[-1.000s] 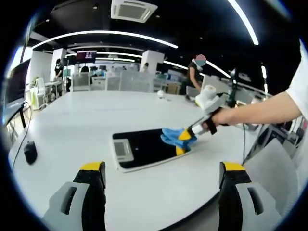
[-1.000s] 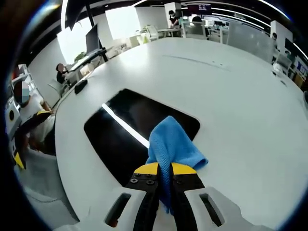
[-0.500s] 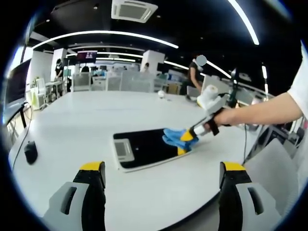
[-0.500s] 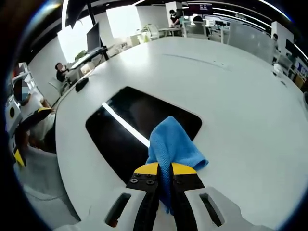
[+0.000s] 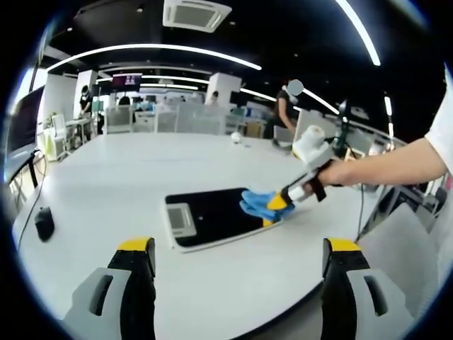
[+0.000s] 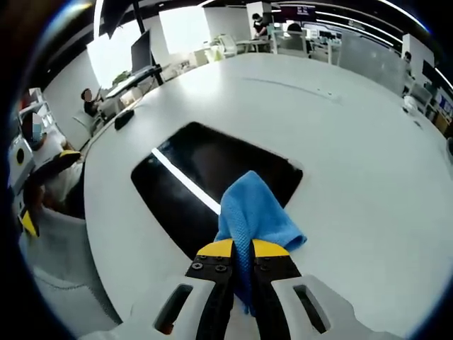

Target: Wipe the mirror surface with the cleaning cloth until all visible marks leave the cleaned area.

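Observation:
A flat rectangular mirror [image 5: 209, 217] [image 6: 202, 180] lies on the white table, its dark face reflecting a ceiling light strip. My right gripper [image 6: 242, 248] is shut on a blue cleaning cloth [image 6: 253, 216], which presses on the mirror's near corner. In the left gripper view the right gripper [image 5: 277, 210] comes in from the right, held by a person's hand, with the blue cloth [image 5: 257, 204] on the mirror's right end. My left gripper [image 5: 239, 249] hangs open above the table's near edge, well short of the mirror, with nothing between its yellow-tipped fingers [image 5: 136, 248].
A black computer mouse [image 5: 44, 224] lies at the table's left with a cable running to it. A small white ball [image 5: 237, 139] sits far back on the white table [image 5: 127, 170]. Chairs, desks and people stand beyond the table.
The right gripper and cloth have slid slightly along the mirror's right end. The left gripper has stayed still.

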Motion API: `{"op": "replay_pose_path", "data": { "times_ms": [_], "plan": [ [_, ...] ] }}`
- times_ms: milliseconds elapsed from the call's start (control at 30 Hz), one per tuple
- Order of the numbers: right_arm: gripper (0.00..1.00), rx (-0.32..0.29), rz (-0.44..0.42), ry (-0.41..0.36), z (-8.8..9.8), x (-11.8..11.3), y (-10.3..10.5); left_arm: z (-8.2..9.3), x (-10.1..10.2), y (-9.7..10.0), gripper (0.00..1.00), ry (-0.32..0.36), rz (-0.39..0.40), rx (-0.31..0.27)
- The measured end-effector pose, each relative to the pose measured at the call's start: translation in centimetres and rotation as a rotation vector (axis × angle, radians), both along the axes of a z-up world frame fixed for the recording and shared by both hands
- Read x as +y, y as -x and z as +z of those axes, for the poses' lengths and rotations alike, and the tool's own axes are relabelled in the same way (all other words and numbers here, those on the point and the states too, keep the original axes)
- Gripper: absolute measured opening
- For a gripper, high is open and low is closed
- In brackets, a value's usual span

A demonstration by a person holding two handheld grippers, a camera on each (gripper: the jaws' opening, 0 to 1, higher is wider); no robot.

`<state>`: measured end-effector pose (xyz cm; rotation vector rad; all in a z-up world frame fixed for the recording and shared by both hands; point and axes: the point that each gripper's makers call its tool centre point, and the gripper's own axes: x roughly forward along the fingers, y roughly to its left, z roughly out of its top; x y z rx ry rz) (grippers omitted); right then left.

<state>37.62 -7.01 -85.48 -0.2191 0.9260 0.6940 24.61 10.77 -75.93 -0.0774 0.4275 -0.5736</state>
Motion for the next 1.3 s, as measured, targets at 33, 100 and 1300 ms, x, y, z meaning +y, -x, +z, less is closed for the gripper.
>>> {"op": "replay_pose_path", "data": {
  "times_ms": [33, 100, 1300],
  "plan": [
    [0.03, -0.001, 0.001, 0.001, 0.0, 0.0, 0.1, 0.0, 0.0, 0.0, 0.99, 0.000, 0.000, -0.001],
    [0.03, -0.001, 0.000, -0.001, -0.1, -0.1, 0.1, 0.0, 0.0, 0.0, 0.99, 0.000, -0.001, -0.001],
    [0.03, -0.002, -0.006, 0.007, 0.1, 0.2, 2.5, 0.0, -0.1, 0.2, 0.98, 0.013, -0.011, 0.010]
  ]
}}
